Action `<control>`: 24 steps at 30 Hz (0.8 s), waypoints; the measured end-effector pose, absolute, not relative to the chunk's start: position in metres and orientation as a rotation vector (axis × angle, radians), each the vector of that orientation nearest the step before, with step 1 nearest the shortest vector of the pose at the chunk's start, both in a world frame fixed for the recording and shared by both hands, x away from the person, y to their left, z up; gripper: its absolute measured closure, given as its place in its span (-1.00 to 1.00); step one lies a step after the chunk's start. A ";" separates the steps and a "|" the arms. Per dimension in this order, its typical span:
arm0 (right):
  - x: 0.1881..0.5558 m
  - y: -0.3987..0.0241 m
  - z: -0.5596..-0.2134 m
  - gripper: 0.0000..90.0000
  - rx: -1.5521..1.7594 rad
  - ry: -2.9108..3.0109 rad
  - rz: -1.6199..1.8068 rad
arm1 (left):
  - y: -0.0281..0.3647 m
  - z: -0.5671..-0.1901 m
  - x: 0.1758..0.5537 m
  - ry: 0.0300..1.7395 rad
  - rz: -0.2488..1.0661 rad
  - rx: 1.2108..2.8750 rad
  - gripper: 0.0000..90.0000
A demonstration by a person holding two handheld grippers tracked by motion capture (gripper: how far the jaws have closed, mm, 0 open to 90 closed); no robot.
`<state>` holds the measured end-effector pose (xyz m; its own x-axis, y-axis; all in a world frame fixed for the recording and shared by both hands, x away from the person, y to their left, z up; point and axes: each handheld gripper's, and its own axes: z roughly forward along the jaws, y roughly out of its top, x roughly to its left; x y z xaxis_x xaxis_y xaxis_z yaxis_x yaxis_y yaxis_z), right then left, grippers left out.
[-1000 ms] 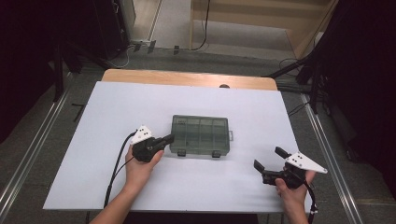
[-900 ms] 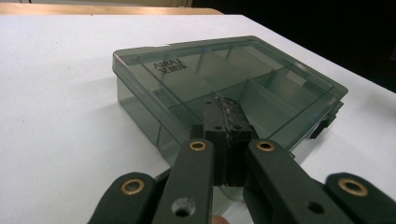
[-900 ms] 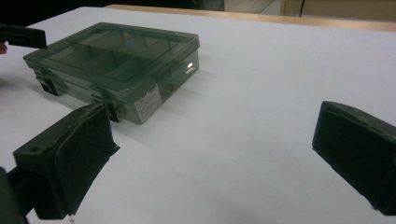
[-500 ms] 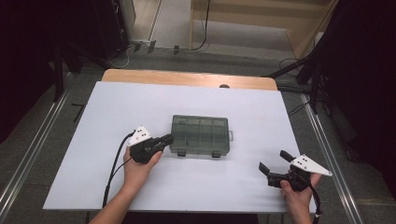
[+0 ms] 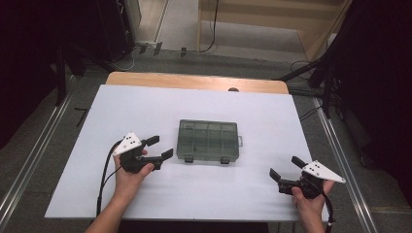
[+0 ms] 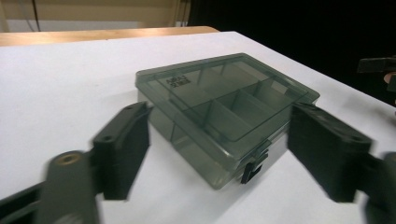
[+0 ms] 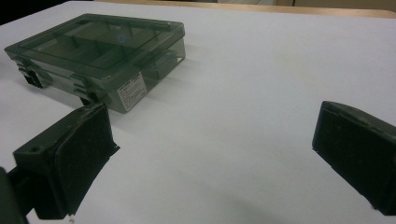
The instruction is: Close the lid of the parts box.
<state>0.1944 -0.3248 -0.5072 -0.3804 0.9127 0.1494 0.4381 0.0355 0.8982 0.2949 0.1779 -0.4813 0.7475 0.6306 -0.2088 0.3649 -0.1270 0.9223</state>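
The left gripper [image 5: 159, 148] sat just left of the organizer box [image 5: 209, 141], its jaws spread apart with nothing between them; they had just been opening, and in the high view there was a small gap of white board between their tips and the box's left end. In the left gripper view the two black pads [image 6: 123, 149] framed the near corner of the box [image 6: 224, 121] without touching it (one of the dark latches [image 6: 252, 169] on its front wall stood close to the right-hand pad). The box was a smoky, see-through plastic case with its lid down, dividers showing through the top, lying flat near the middle of the white board [image 5: 145, 107], long side running across the table. The person's left hand [image 5: 127, 175] wrapped the gripper's body, and a black cable [image 5: 103, 174] trailed back along the forearm. The right gripper [image 5: 286, 171] hung well apart from the box, near the board's front right corner, its jaws also standing wide with bare board between them. In the right gripper view the box [image 7: 100, 51] lay farther off at upper left, a white label [image 7: 131, 91] on its end wall facing the camera. A strip of wooden tabletop [image 5: 194, 81] showed past the board's far edge.
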 end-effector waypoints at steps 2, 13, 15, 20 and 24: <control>0.194 -0.325 -0.507 -1.00 1.363 1.845 1.317 | 0.183 -0.482 0.293 0.788 0.258 1.729 -0.72; 0.194 -0.325 -0.507 -1.00 1.361 1.833 1.314 | 0.202 -0.485 0.286 0.798 0.285 1.748 -1.00; 0.194 -0.325 -0.507 -1.00 1.361 1.830 1.313 | 0.205 -0.486 0.285 0.808 0.299 1.747 -1.00; 0.194 -0.325 -0.507 -1.00 1.361 1.830 1.313 | 0.215 -0.485 0.281 0.820 0.326 1.749 -1.00; 0.194 -0.325 -0.507 -1.00 1.362 1.832 1.314 | 0.222 -0.485 0.276 0.820 0.345 1.755 -1.00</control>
<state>0.1942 -0.3247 -0.5073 -0.3731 0.9163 0.1453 0.4311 0.0326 0.9017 0.2765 0.2220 -0.4848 0.7166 0.6770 -0.1678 0.3541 -0.1459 0.9237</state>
